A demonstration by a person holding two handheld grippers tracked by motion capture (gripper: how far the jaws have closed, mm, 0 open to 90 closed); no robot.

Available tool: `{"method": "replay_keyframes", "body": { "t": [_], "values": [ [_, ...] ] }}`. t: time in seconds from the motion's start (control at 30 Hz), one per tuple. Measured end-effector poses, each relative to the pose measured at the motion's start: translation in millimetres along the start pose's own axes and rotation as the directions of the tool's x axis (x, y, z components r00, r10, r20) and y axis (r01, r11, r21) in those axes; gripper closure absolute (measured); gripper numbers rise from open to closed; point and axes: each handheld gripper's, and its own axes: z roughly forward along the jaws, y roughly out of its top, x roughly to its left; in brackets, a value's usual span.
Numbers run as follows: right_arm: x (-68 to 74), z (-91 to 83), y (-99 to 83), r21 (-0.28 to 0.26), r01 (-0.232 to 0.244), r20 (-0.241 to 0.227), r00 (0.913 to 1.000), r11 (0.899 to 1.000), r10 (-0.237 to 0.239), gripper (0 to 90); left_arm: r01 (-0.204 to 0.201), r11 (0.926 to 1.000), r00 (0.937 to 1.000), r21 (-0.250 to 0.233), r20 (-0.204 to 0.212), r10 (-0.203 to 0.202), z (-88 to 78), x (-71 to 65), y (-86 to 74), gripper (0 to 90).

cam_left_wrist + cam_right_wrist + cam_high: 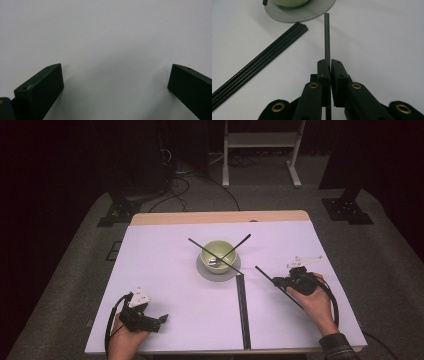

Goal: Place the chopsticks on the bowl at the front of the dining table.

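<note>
A pale green bowl (218, 254) stands on a grey disc (204, 269) at the middle of the white table, and two thin black rods (200, 246) lean crossed in it. My right gripper (276, 281) is right of the bowl, shut on another thin black rod (264, 273) that points up and left toward the disc. In the right gripper view this rod (327, 37) runs out from between the pressed jaws of the gripper (330, 65), its tip near the disc (312, 12). My left gripper (162, 319) rests low at the front left, open (115, 77) over bare table.
A bundle of black rods (242, 310) lies lengthwise from the disc to the front edge, between my two hands; it shows as rods (262, 62) left of the held one. The table's wooden far edge (220, 217) meets dark floor with stands and cables.
</note>
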Motion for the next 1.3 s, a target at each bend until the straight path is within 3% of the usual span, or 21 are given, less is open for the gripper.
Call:
{"method": "replay_keyframes", "body": {
  "t": [1.3],
  "values": [
    [16.4,4.8,48.5,-0.027,0.021,-0.037,0.9991,0.999,-0.022,86.0,-0.002,1.0,1.0,0.001,0.0,0.002,-0.1,0.1,0.0,0.0]
  ]
}}
